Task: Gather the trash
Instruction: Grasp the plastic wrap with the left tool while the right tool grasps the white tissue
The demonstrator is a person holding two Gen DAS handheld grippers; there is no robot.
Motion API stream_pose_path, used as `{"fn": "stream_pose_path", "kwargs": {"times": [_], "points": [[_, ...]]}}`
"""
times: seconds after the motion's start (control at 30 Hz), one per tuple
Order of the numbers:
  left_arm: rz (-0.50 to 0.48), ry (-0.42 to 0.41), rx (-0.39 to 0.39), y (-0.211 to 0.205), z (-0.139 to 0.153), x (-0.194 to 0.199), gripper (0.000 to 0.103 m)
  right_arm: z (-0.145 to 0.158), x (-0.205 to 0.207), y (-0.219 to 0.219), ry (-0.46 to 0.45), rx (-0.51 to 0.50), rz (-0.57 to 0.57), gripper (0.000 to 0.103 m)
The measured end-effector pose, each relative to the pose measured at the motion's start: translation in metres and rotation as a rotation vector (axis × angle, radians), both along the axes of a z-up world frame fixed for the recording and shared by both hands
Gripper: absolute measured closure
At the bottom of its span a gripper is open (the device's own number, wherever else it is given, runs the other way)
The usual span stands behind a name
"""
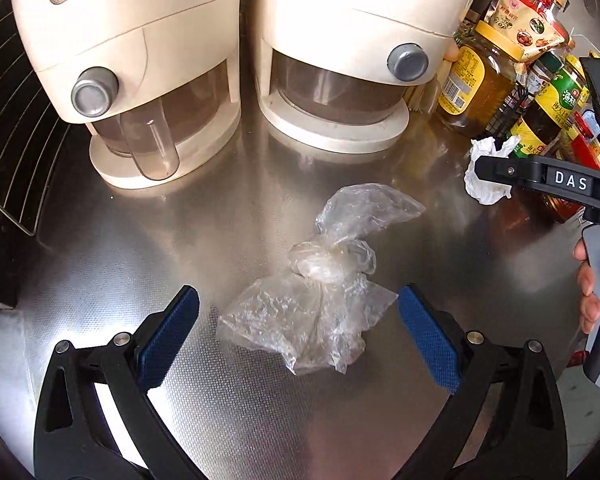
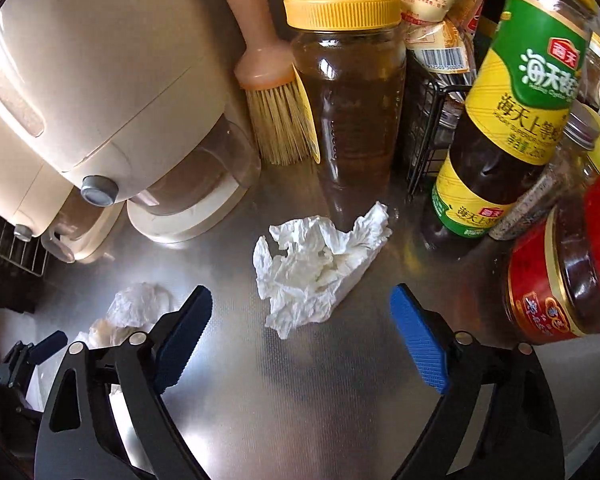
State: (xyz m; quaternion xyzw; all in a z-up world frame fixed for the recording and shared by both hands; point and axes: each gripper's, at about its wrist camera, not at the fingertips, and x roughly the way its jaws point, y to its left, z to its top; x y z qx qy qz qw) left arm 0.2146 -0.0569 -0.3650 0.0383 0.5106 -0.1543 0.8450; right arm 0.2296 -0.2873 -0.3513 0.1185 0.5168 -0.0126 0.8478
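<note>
Gaping left tool flanking plastic bag.

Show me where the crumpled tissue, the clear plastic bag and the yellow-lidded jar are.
crumpled tissue (image 2: 316,264): right wrist view, on its creased middle.
clear plastic bag (image 1: 320,300): left wrist view, just below its knotted middle.
yellow-lidded jar (image 2: 352,120): right wrist view, on its glass body.

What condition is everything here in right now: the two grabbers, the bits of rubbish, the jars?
Left gripper: open, empty, jaws either side of the bag.
Right gripper: open, empty, just short of the tissue.
Clear plastic bag: crumpled, knotted, lying on the counter.
White tissue: crumpled, lying free.
Yellow-lidded jar: upright, lid on.
Sauce bottle: upright.
</note>
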Motion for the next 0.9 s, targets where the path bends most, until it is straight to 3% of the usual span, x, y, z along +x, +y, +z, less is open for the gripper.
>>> {"fn": "stream_pose_path", "kwargs": {"times": [0.1,0.17,0.2,0.27,0.37,0.47,0.9], "points": [[-0.016,0.006,-0.009,-0.004,-0.003,0.002,0.031,-0.010,0.007,0.003,0.016,-0.006,0.004,0.031],[-0.027,0.026,-0.018,-0.005,-0.007,0.002,0.049,-0.017,0.009,0.005,0.035,-0.017,0.013,0.052],[-0.029,0.020,-0.019,-0.005,-0.007,0.001,0.051,-0.020,0.009,0.006,0.046,-0.013,0.020,0.059],[-0.041,0.015,-0.029,-0.006,-0.007,-0.003,0.075,-0.021,0.006,0.007,0.028,-0.012,0.033,0.069],[-0.046,0.009,-0.030,-0.006,-0.005,-0.011,0.088,-0.019,0.003,0.008,0.023,-0.014,0.051,0.079],[-0.050,-0.010,-0.028,-0.006,0.004,-0.023,0.092,-0.014,-0.007,0.008,0.017,0.001,0.078,0.081],[-0.026,-0.098,-0.026,0.014,0.062,-0.096,0.093,0.042,-0.088,0.021,-0.071,0.015,0.170,0.081]]}}
